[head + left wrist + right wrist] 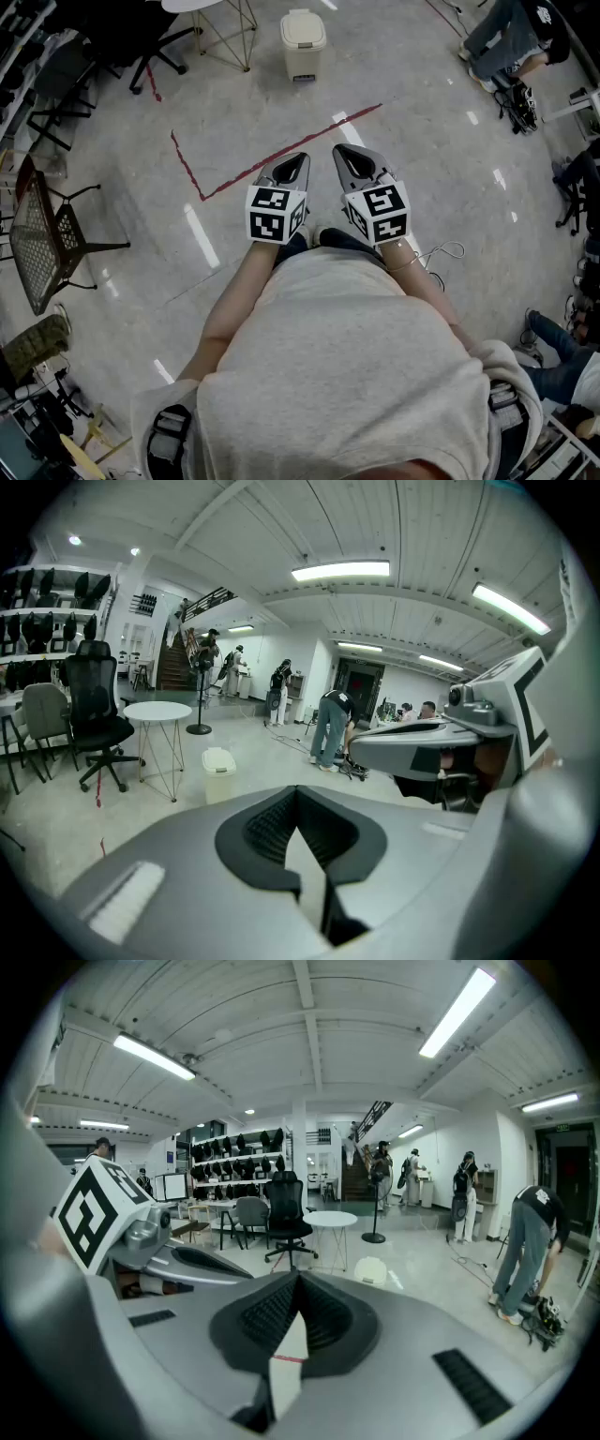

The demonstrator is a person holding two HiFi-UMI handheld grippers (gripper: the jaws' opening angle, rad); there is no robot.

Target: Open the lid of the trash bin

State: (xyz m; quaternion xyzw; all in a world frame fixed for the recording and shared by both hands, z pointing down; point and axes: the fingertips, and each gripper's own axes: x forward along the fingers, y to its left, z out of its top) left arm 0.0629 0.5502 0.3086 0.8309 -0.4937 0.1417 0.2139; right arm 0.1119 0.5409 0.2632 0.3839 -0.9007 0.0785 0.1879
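A small cream trash bin (303, 42) stands on the floor far ahead, its lid down. It also shows as a pale bin (218, 772) in the left gripper view and as the same bin (371, 1270) in the right gripper view. My left gripper (298, 161) and right gripper (343, 153) are held side by side in front of the person's body, well short of the bin. Both are shut with nothing between the jaws: left gripper (298, 791), right gripper (300, 1277).
A red tape line (281, 155) crosses the floor just ahead of the grippers. A round white table (157, 711) and a black office chair (97, 719) stand left of the bin. A mesh chair (37, 234) is at the left, a bent-over person (511, 37) at the far right.
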